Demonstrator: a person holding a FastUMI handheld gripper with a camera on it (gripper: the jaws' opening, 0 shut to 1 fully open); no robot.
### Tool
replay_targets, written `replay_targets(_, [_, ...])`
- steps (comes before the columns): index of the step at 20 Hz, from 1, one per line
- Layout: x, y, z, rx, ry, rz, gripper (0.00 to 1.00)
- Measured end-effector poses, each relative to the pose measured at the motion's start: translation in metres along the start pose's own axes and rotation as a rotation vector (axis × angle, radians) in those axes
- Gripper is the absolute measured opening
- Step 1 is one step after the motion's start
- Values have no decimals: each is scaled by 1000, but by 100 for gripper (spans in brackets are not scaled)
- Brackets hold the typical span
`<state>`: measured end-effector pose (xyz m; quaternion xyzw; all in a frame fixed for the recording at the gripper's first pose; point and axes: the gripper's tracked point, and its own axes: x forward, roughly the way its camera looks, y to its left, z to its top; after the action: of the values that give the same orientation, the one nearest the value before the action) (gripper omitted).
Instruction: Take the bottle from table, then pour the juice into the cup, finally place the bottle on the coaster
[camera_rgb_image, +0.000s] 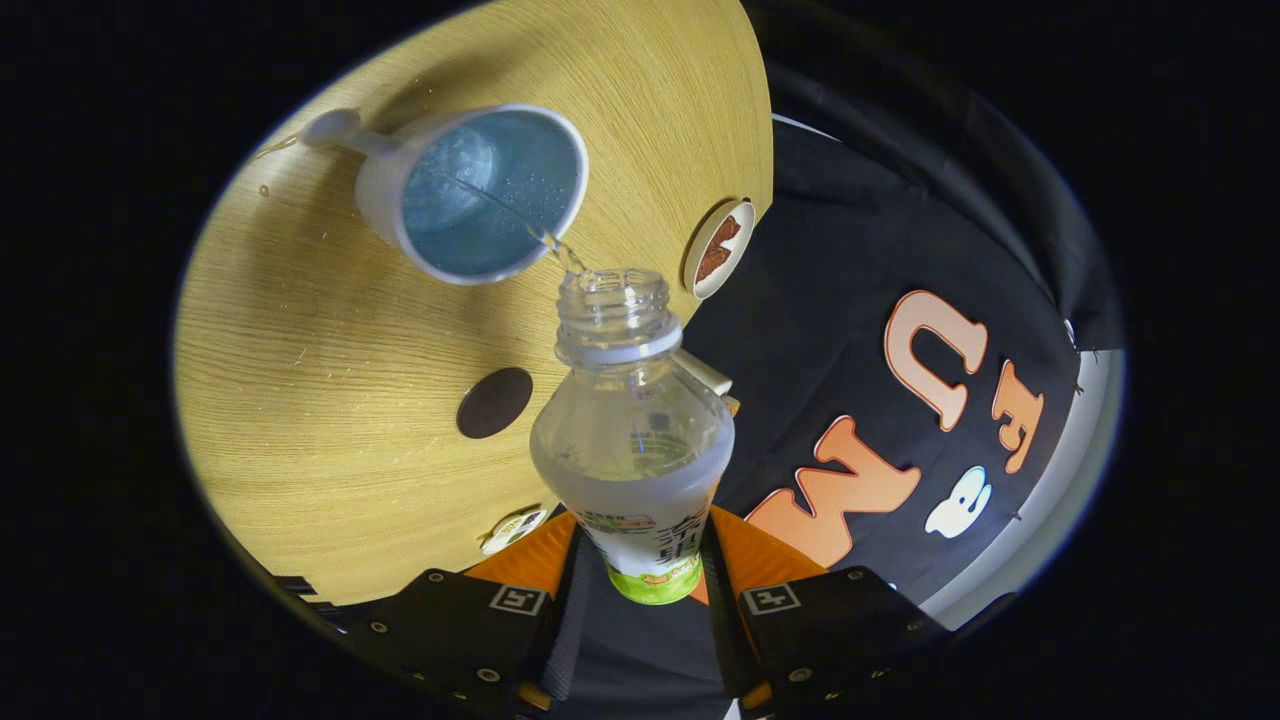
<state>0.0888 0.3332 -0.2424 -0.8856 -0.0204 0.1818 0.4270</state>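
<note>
- The cup (470, 195) stands towards the table's (300, 400) far side, handle pointing away from the bottle; the thin stream enters just inside its near rim, so a slight wobble could spill juice onto the wood.
- A dark round coaster (494, 402) lies between cup and gripper, unobstructed.
- The gripper (640, 590) pinches the uncapped bottle (632, 440) low down, both fingers pressing; tilted, it might slip.
- A small dish (720, 250) sits at the table's edge.

The gripper (640, 585) is being held rolled over toward ten o'clock, its two fingers (545, 570) being pressed against opposite sides of what is clamped between them.
</note>
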Motion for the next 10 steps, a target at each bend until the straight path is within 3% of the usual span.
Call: replay_targets(10, [6, -9, 4, -77, -20, -2, 56])
